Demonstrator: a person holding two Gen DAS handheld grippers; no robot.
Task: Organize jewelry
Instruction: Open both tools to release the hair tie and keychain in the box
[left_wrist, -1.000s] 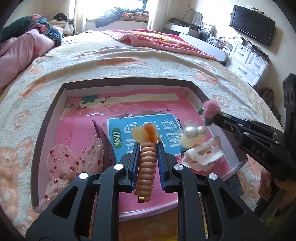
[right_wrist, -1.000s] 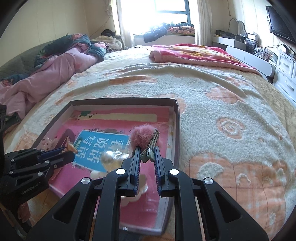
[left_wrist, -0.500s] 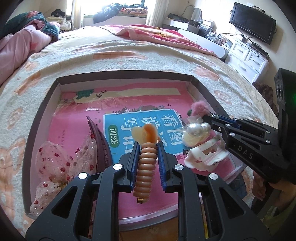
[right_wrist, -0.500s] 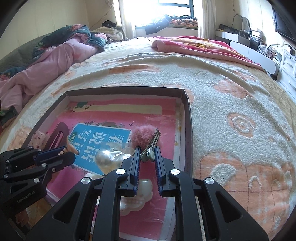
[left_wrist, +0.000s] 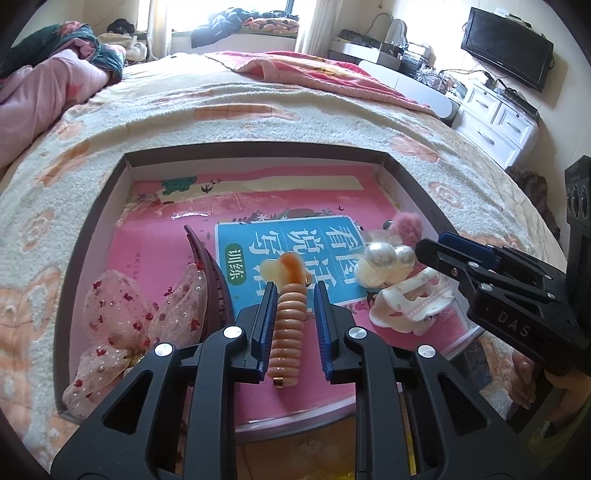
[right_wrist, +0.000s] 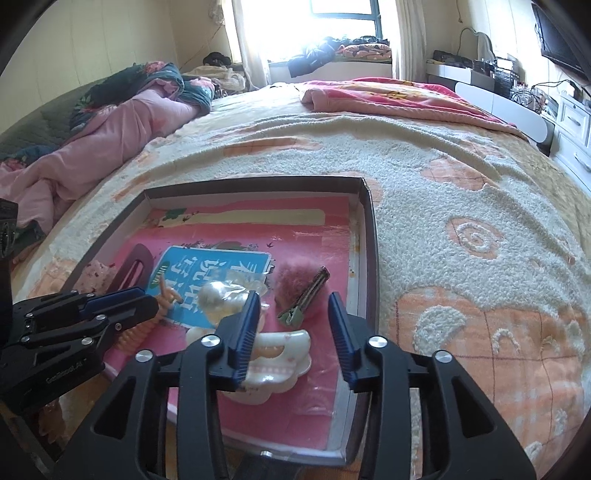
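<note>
Inside the tray (right_wrist: 369, 236), bare pink floor lies toward its far wall. The left hand-held gripper (left_wrist: 293, 295) stands slightly spread around the coil hair tie (left_wrist: 288, 332); the right hand-held gripper (right_wrist: 291, 310) is spread wide, the fuzzy pink clip (right_wrist: 295, 280) lying free beneath.

A: Describe the left gripper (left_wrist: 293, 295).

B: Black angular plastic frame with triangular cut-outs, four round silver screws, and ribbed blue pads (left_wrist: 265, 325) lining both fingers.

A: The right gripper (right_wrist: 291, 306)?

B: Same black frame, silver screws, blue pads. Its side carries raised "DAS" lettering. Bare skin of the right hand (left_wrist: 532, 380) shows behind it.
</note>
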